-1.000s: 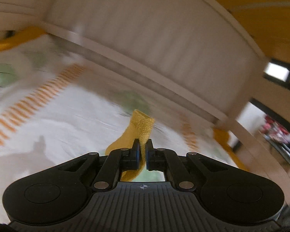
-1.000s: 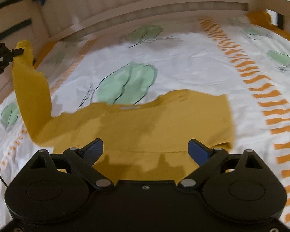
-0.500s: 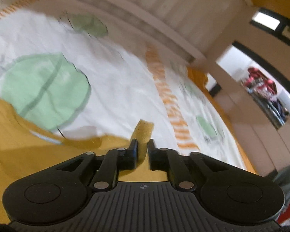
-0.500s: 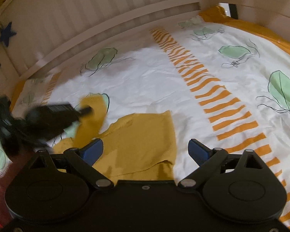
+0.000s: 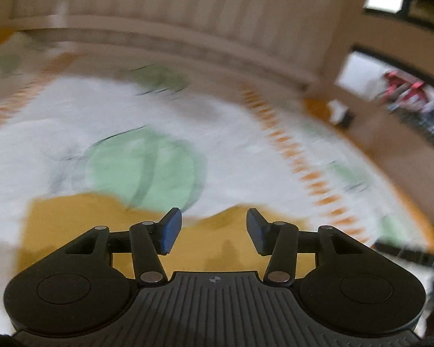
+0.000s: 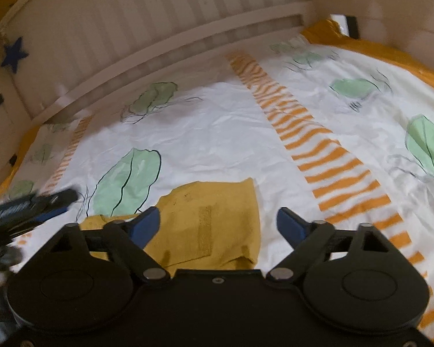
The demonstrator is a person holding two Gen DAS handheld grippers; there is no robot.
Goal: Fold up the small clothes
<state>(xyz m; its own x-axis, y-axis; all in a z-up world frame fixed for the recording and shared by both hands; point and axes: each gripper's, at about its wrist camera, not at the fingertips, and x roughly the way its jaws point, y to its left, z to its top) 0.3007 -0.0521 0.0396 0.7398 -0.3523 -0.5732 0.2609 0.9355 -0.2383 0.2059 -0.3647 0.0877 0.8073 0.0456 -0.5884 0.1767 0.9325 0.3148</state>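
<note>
Item: mustard-yellow garment (image 6: 214,222), partly folded, flat on the leaf-print sheet (image 6: 217,138), just ahead of both tongs. My left gripper (image 5: 214,231): jaws opening, nothing between them. My right gripper (image 6: 218,227): jaws closing, wide apart, cloth below but unpinched. Advice to self: nip only the near right edge, lift low, lay it square over.

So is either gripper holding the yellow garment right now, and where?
Neither. The left gripper is opening, the right gripper closing, both empty above the yellow garment.
</note>
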